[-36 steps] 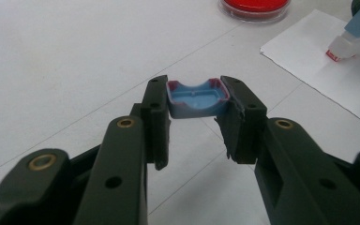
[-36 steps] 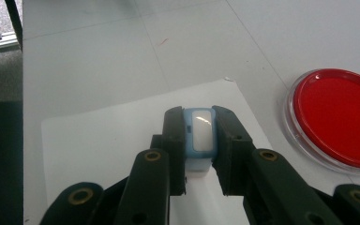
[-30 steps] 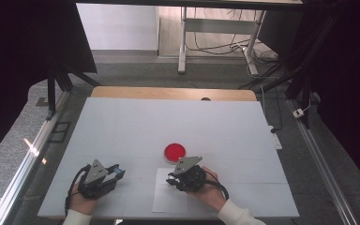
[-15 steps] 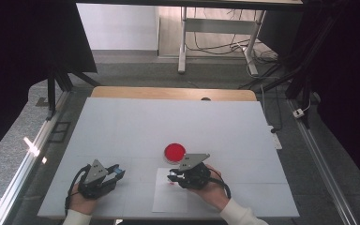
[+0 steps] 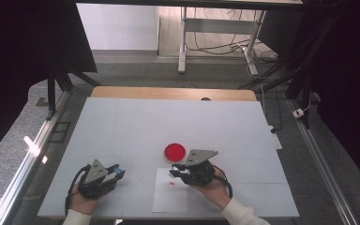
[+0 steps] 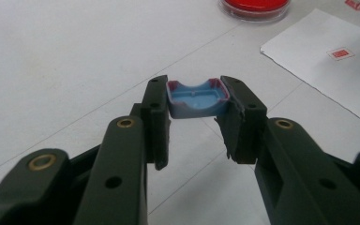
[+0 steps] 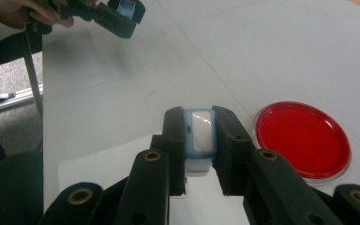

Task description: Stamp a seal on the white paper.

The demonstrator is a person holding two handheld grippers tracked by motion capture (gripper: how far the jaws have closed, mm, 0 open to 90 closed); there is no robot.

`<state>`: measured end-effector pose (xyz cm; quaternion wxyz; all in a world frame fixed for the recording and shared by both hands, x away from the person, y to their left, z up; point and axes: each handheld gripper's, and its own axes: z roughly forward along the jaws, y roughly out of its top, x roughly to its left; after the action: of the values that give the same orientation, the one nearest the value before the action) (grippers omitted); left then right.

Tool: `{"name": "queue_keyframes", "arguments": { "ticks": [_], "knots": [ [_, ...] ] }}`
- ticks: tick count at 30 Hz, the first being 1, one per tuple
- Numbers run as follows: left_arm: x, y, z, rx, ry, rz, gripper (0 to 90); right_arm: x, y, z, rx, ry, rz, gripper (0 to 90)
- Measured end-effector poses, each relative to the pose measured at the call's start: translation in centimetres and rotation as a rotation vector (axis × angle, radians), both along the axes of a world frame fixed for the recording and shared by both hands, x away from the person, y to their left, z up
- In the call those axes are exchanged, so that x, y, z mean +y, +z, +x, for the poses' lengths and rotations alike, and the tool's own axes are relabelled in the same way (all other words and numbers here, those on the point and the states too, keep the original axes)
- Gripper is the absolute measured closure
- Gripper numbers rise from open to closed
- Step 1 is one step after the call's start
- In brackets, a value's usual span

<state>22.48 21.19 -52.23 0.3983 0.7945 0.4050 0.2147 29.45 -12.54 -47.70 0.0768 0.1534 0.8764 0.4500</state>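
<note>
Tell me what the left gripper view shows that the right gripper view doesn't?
Left gripper view: the left gripper seen close up, shut on a blue cap whose hollow side faces the camera, and a small red stamp mark on the paper.

Right gripper view: the right gripper shut on a pale blue stamp, and a hand holding the other gripper farther off.

Both: the red ink pad, the paper and the white table.

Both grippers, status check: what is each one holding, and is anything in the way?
Left gripper shut on blue cap. Right gripper shut on stamp, above paper. Red ink pad beside, clear.
</note>
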Motion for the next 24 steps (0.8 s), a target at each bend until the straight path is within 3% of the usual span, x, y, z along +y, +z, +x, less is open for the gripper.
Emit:
{"name": "queue_keyframes", "arguments": {
  "ticks": [24],
  "knots": [
    [0.0, 0.0, 0.1, -0.003, 0.002, -0.001, 64.3, -3.5, 2.2, 1.7, 0.012, -0.117, 0.174, 75.2]
  ]
}}
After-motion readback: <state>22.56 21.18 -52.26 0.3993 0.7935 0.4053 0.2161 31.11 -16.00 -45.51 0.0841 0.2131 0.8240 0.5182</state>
